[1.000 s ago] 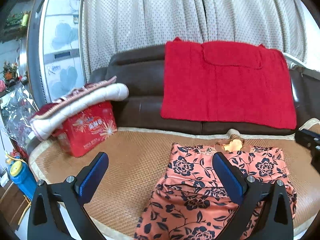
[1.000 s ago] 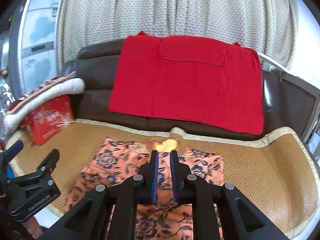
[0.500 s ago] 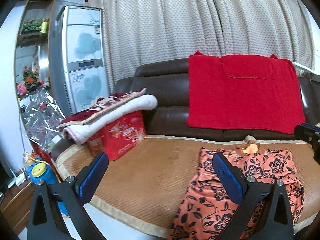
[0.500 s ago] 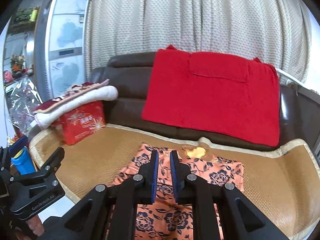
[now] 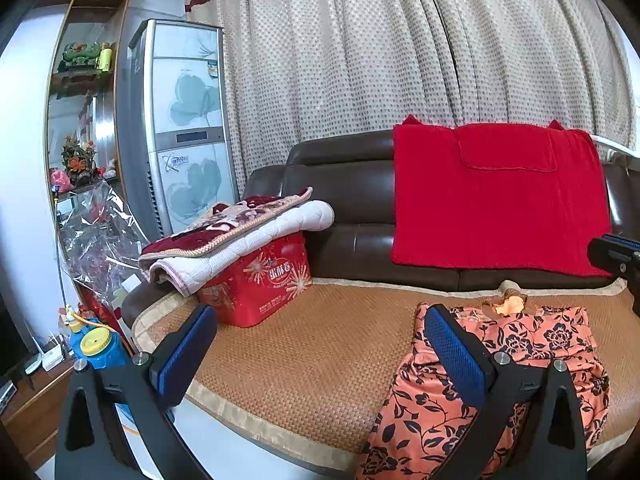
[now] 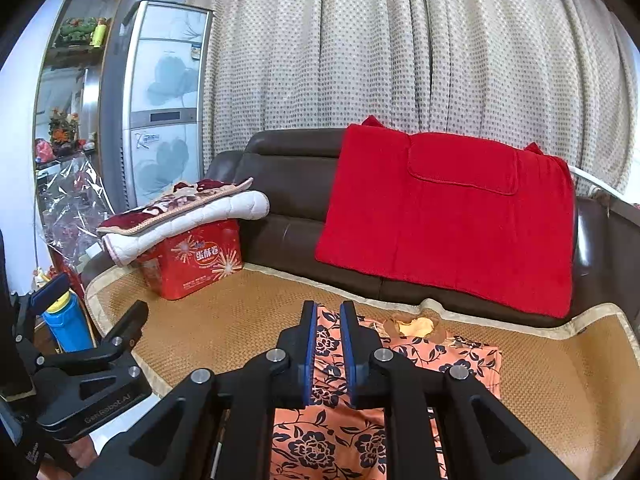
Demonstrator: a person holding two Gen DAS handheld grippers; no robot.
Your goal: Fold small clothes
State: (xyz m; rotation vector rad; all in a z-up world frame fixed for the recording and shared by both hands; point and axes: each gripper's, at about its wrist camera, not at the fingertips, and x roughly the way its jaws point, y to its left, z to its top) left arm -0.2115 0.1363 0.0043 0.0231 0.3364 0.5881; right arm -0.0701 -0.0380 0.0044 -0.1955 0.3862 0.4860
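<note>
An orange garment with dark flowers lies spread on the woven mat on the sofa seat, hanging over the front edge. It also shows in the right wrist view. My left gripper is open and empty, held back above the mat, left of the garment. My right gripper has its jaws nearly closed with a narrow gap and nothing between them, held above the garment's near part. Its tip shows in the left wrist view.
A red towel hangs over the brown sofa back. A red box with folded blankets on it stands at the mat's left end. A blue bottle, plastic wrap and a tall appliance are at the left.
Both grippers have pulled back and up from the sofa; the garment now looks smaller and farther away. The jaws have not changed.
</note>
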